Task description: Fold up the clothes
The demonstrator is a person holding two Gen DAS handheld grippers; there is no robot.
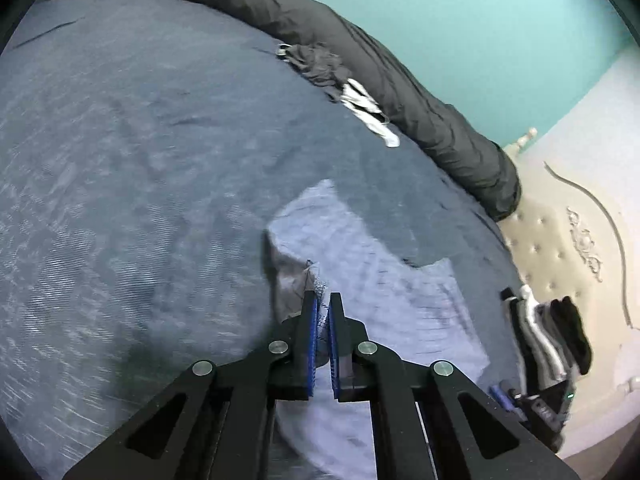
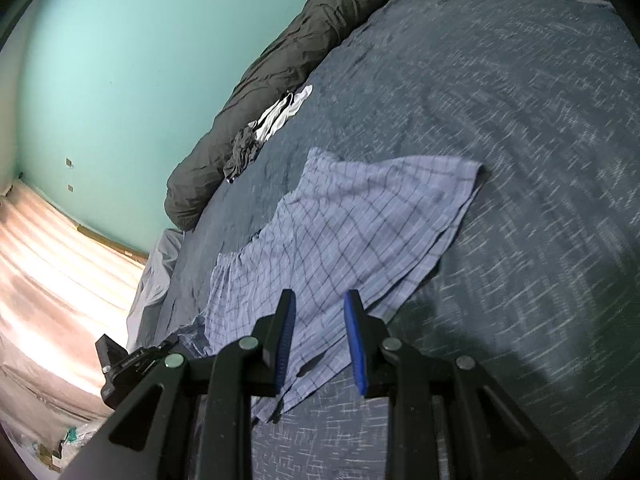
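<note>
Light blue checked shorts (image 1: 360,248) lie on the dark blue bed cover (image 1: 140,140). My left gripper (image 1: 323,300) is shut on one edge of them, and the pinched cloth rises in a fold off the bed. In the right wrist view the same shorts (image 2: 360,220) spread flat, with the waistband toward the left. My right gripper (image 2: 320,308) hangs open just over their near edge; nothing is pinched between its blue pads (image 2: 356,340).
A rolled dark duvet (image 1: 360,52) runs along the teal wall, with a small heap of dark and white clothes (image 1: 340,76) against it. Folded dark and grey garments (image 1: 552,332) sit by the cream headboard (image 1: 560,240). The bed edge and floor (image 2: 48,260) are at left.
</note>
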